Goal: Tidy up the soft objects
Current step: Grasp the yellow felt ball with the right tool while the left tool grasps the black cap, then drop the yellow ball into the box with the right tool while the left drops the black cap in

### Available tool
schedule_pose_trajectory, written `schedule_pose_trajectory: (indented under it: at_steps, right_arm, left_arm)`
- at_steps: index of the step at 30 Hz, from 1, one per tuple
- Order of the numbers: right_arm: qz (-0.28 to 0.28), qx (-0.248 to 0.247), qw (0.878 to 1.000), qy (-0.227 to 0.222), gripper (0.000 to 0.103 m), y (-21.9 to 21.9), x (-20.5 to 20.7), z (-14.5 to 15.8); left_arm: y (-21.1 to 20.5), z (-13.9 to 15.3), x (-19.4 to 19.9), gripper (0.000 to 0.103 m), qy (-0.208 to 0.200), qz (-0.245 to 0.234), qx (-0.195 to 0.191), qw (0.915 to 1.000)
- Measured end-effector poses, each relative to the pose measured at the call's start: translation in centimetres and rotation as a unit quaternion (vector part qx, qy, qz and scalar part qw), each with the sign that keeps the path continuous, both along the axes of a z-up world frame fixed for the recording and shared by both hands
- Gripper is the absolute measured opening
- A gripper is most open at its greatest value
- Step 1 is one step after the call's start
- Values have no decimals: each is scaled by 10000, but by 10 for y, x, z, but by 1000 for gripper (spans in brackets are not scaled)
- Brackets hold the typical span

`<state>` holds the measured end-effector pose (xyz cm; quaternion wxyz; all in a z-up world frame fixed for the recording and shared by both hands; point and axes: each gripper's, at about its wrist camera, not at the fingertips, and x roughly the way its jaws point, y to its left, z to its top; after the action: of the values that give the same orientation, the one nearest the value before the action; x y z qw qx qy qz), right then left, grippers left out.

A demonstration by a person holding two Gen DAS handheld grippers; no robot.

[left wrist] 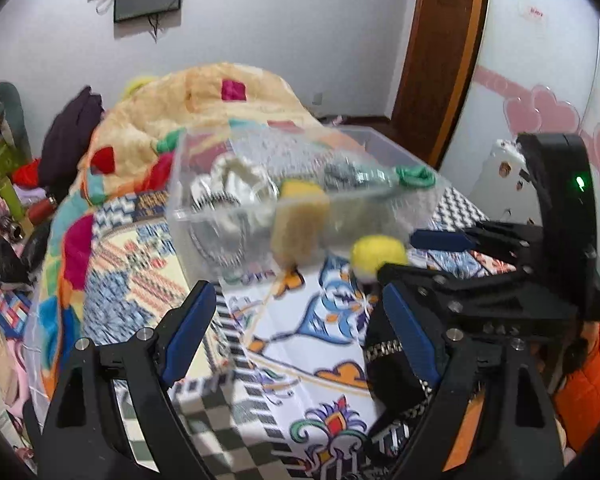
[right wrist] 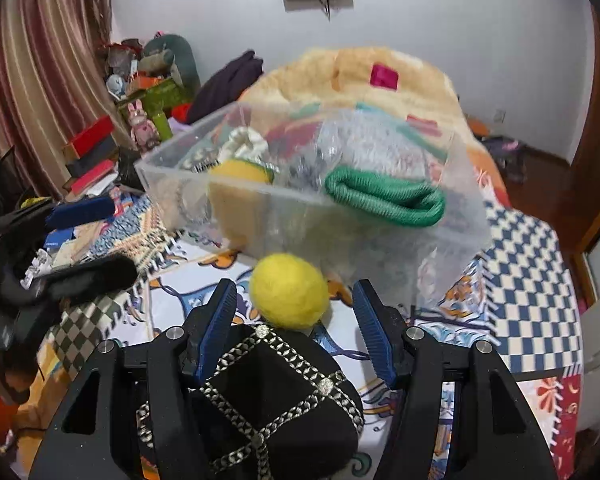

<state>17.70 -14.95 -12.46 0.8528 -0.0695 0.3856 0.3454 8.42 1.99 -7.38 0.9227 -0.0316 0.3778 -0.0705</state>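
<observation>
You have one clear plastic bin [right wrist: 284, 216] on the patterned bedspread [right wrist: 532, 280], and in it you can count one green knitted roll [right wrist: 384, 198], one yellow sponge block [right wrist: 240, 192] and one cream rope toy [right wrist: 246, 142]; the blurred grey items behind them cannot be counted. Outside the bin you have one yellow felt ball [right wrist: 288, 290] and one black hat with gold trim [right wrist: 268, 396]. Two grippers: one left [left wrist: 300, 332], one right [right wrist: 294, 322].

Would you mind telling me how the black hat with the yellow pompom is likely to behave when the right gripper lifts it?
The hat looks like soft knit, so it will probably sag and fold. The fuzzy pompom should squash and dangle. Both seem light; the open right gripper needs a deep pinch.
</observation>
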Motion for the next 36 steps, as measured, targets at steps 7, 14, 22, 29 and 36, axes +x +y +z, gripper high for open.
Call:
schedule_pose_trajectory:
  at_steps: [7, 14, 22, 29, 36]
  right_arm:
    - [149, -128, 9998, 90, 38, 9, 0, -11]
    - [-79, -146, 9995, -259, 37, -9, -13, 2]
    - [-392, 192, 9976, -534, 37, -48, -32, 26]
    - [-460, 345, 9954, -771, 37, -55, -41, 41]
    - [-550, 427, 9930, -951, 37, -58, -40, 52]
  left_arm:
    - [-10, -21, 0, 86, 345, -225, -279, 9988]
    - [-31, -38, 3, 82, 661, -504, -480, 9954]
    - [-54, -42, 0, 31, 454, -826, -202, 9953]
    - [-39, -31, 6, 13, 359, -665, -453, 9961]
    - [-20, 8, 1, 11, -267, -391, -400, 9981]
